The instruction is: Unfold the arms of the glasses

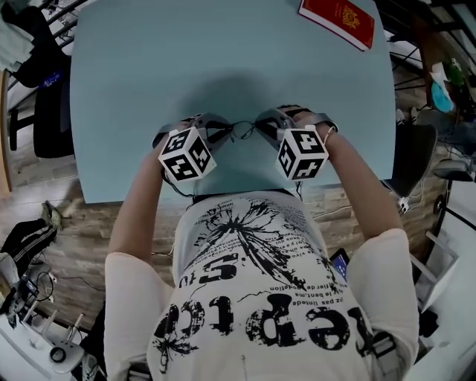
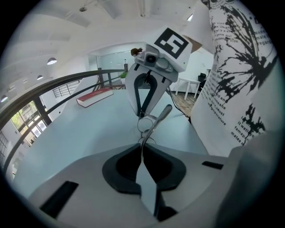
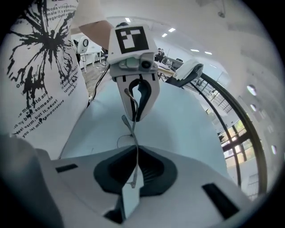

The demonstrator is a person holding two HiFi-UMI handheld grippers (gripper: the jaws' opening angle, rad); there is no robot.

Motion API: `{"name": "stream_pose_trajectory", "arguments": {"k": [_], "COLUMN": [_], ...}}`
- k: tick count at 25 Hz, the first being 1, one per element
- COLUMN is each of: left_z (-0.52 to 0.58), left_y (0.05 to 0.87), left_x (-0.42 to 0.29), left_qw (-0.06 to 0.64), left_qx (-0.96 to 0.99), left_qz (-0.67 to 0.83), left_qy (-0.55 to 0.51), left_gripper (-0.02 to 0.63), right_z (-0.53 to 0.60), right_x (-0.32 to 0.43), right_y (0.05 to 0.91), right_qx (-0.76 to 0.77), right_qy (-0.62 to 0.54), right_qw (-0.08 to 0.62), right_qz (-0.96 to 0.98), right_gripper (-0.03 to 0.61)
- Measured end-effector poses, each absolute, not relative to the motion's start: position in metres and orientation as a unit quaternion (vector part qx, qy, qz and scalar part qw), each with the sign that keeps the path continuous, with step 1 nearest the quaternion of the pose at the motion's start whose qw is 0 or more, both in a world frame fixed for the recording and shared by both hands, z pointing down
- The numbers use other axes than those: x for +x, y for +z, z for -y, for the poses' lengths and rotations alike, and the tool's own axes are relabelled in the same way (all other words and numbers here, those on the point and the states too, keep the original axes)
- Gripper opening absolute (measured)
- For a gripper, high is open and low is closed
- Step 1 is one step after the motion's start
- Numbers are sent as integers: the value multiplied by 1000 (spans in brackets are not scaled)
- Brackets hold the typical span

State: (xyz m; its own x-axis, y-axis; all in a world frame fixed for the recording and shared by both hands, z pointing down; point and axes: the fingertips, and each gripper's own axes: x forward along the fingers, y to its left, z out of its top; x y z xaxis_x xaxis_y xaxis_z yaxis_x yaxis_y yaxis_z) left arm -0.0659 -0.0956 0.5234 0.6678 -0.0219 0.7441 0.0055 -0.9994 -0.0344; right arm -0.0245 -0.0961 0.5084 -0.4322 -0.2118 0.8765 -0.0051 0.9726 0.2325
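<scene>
Over the near edge of the pale blue table [image 1: 149, 74], left gripper [image 2: 142, 149] and right gripper [image 3: 135, 150] both clamp the thin wire-framed glasses [image 1: 242, 132] — held between them.

Glasses [image 1: 242, 132] between left tongs [image 1: 222, 132] and right tongs [image 1: 262, 125] over table [image 1: 149, 74]; book [image 1: 338, 18] far right.

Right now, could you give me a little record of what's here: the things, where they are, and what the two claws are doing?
table: light blue
book: red, at the table's far right corner
glasses: thin metal frame, held over the table between both grippers
left gripper: shut on the glasses
right gripper: shut on the glasses
</scene>
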Motion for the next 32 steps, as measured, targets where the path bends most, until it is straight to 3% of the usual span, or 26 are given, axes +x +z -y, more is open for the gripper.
{"name": "stream_pose_trajectory", "arguments": {"k": [11,32], "left_z": [100,117], "left_y": [520,511], "left_x": [-67,-59], "left_qw": [35,40], "left_qx": [-906,-908], "left_qz": [-11,-43], "left_qy": [-422,-415], "left_gripper": [29,31], "right_z": [93,94], "right_x": [10,44], "right_y": [479,492], "right_qx": [155,186], "right_qy": [-76,-28], "right_qw": [481,481], "right_qz": [859,856], "right_gripper": [23,44]}}
